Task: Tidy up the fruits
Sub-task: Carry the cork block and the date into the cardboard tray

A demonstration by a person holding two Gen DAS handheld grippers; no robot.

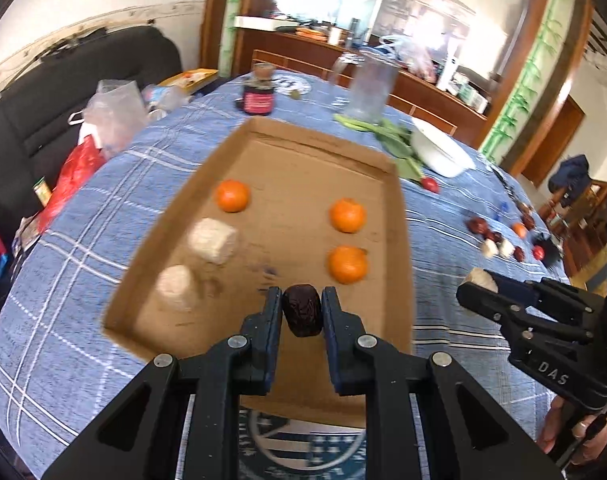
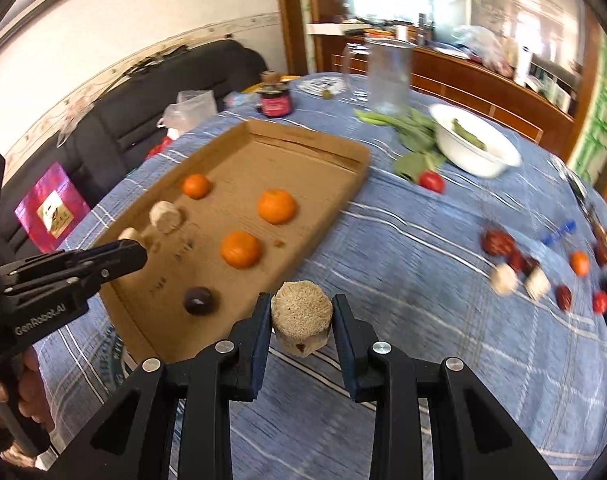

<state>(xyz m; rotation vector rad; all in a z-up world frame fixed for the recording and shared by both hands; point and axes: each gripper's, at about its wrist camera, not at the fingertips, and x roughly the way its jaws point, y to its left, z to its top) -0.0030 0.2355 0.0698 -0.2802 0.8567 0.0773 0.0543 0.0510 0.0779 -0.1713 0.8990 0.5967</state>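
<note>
A shallow cardboard tray (image 1: 395, 264) (image 2: 335, 168) lies on the blue plaid tablecloth. It holds three oranges (image 1: 232, 196) (image 2: 276, 206) and two pale chunky pieces (image 1: 213, 240) (image 2: 165, 216). A dark wrinkled date (image 1: 302, 310) (image 2: 199, 300) is between the fingers of my left gripper (image 1: 302, 308) at the tray's near edge; in the right wrist view it rests on the tray floor. My right gripper (image 2: 302, 316) is shut on a pale ribbed piece (image 2: 302, 312) (image 1: 481, 280) right of the tray.
Loose dates, a small orange and pale pieces (image 2: 543, 272) (image 1: 503, 236) lie scattered at the right. A white bowl (image 2: 473, 148), green leaves (image 2: 411, 128), a radish (image 2: 431, 181), a clear jug (image 2: 387, 76) and a dark jar (image 2: 276, 100) stand beyond the tray. Bags (image 1: 103, 120) sit left.
</note>
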